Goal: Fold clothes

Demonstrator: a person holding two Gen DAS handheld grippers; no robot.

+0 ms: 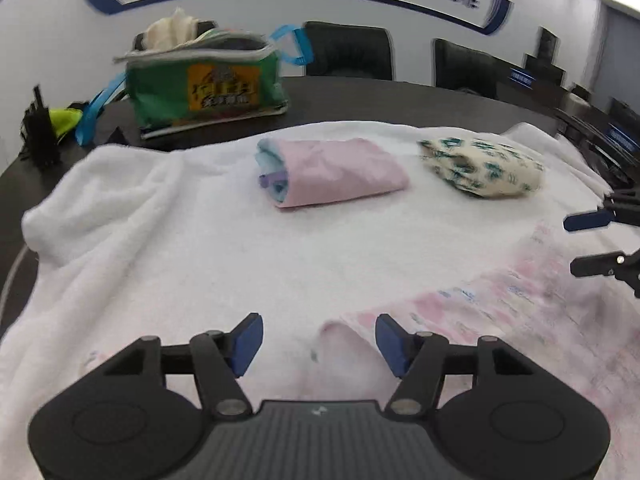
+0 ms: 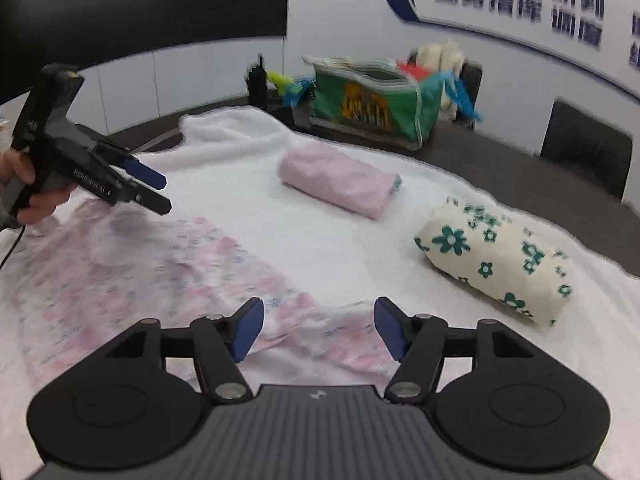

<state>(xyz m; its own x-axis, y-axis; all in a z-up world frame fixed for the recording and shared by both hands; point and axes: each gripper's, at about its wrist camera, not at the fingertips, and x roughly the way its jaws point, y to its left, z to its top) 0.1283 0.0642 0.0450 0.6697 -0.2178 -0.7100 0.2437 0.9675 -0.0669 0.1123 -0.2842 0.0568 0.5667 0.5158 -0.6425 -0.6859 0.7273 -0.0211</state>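
A thin, pale garment printed with small pink and blue flowers (image 2: 132,264) is seen spread flat on a fluffy white towel (image 1: 192,248) that covers a dark table (image 1: 360,100). The left gripper (image 1: 319,344) is held low over the near edge of this garment with its blue-padded fingers (image 1: 248,340) set wide apart and nothing between them. The right gripper (image 2: 319,330) is likewise spread wide and empty, just above another part of the same garment. Farther back on the towel, a pink rolled garment (image 1: 332,172) and a cream rolled garment with green flowers (image 2: 496,260) are laid side by side, apart from each other. Behind them, on the bare table, a green zipped fabric bag with blue handles (image 1: 208,84) is stood, filled with cloth. Black chairs (image 1: 348,50) are seen against the white wall.
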